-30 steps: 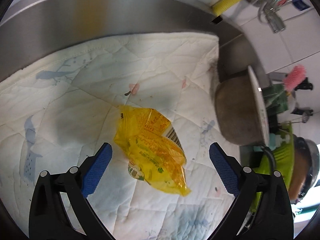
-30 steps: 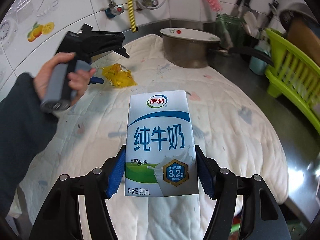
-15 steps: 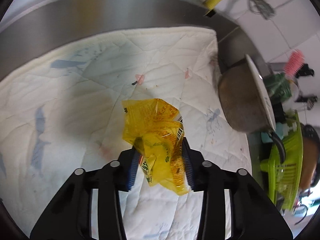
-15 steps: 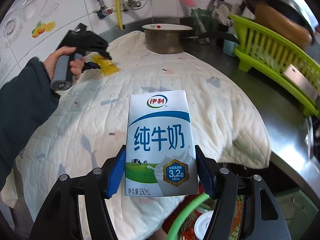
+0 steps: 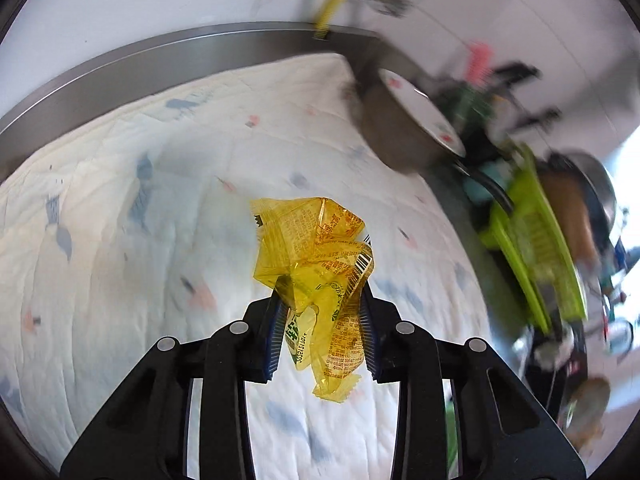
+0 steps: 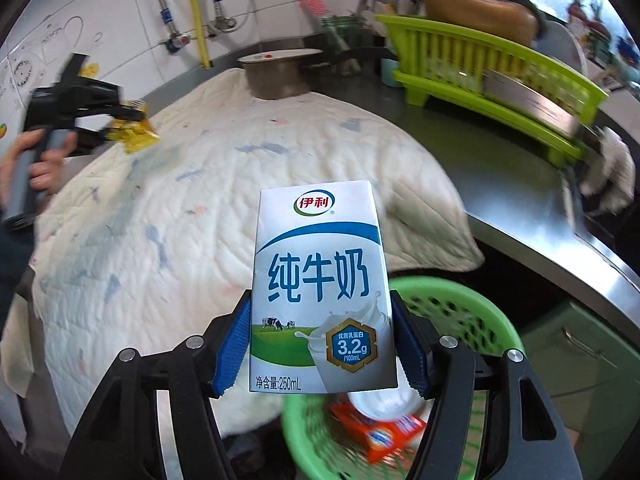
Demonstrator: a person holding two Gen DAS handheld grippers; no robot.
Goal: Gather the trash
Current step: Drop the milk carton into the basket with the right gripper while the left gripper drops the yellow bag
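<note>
- Left wrist view: left tongs (image 5: 322, 332) closed on yellow wrapper (image 5: 316, 268), blue pads pinching its lower part; crumpled top sticks up past the tips, bottom corner hangs below.
- Wrapper is held clear above the white quilted cloth (image 5: 132, 216) on the steel surface (image 5: 120, 76).
- Pot (image 5: 404, 132) at cloth's far right corner, green rack (image 5: 536, 248) beyond it; that side is motion-blurred.
- Right wrist view: right tongs (image 6: 322, 344) clamped on milk carton (image 6: 320, 292), upright, label facing camera, pads on both sides of its lower half.
- Carton is over the near cloth edge, right above the green basket (image 6: 452, 312).
- Basket sits below the surface edge and holds an orange box (image 6: 384, 436) and a white piece; blurred.
- Left hand (image 6: 36, 160) with its tongs and wrapper visible far left, above the cloth.
- Rack holds a brown board and a metal bowl, cleaver against its front.
</note>
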